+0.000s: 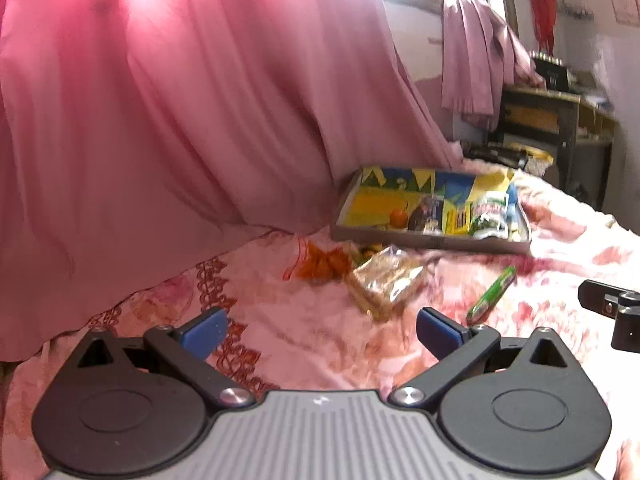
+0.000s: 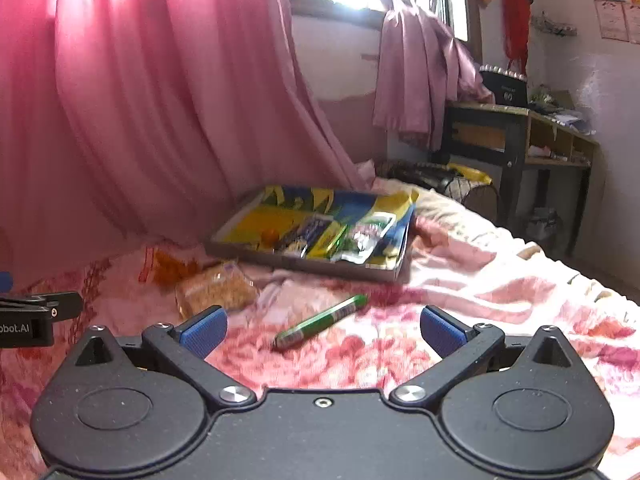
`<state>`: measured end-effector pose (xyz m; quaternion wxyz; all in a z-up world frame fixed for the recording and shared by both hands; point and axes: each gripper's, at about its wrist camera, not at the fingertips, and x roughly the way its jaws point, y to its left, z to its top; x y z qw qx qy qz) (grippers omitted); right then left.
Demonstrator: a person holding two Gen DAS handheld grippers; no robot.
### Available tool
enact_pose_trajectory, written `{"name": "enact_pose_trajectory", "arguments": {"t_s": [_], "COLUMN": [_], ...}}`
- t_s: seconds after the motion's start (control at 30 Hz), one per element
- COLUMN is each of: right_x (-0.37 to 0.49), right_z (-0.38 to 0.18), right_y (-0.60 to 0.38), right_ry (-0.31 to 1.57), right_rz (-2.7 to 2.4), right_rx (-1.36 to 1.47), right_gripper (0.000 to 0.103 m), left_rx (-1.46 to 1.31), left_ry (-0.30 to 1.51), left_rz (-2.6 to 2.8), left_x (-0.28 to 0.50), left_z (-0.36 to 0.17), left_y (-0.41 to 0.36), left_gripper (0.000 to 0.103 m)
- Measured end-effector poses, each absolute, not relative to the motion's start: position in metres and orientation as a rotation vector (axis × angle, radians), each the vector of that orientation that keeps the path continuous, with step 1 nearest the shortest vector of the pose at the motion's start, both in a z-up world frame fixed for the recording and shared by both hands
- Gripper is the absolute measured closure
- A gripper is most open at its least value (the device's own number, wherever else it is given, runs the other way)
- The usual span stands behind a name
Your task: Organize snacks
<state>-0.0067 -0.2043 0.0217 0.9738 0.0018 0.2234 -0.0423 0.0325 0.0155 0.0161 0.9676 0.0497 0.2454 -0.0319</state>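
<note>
Two grippers, left gripper and right gripper, both spread wide, empty.
Green tube at 12 o'clock of right gripper; tray beyond.

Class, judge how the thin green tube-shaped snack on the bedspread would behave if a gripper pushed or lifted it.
The green tube snack looks round and slim, so a push would probably roll it across the soft bedspread. Its glossy wrapper may slip between pads. It seems light.
</note>
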Motion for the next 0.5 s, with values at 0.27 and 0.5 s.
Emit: {"name": "enact_pose_trajectory", "arguments": {"t_s": [0.27, 0.5], "right_x": [-0.003, 0.005], "right_z": [0.013, 0.005], "right_y": [-0.201, -0.203], "right_ry": [0.507, 0.568], "right_rz": [-0.080, -0.091], "right_rx": [-0.013, -0.001], "right_gripper": [0.001, 0.001], "left_rx": [0.130, 0.090], "left_ry": [0.542, 0.640], "left_rz": [-0.043, 0.014], "left_x": [0.037, 0.055], "left_z": [0.009, 0.001], "left_y": [0.013, 0.024], "left_gripper": [0.000, 0.000]}}
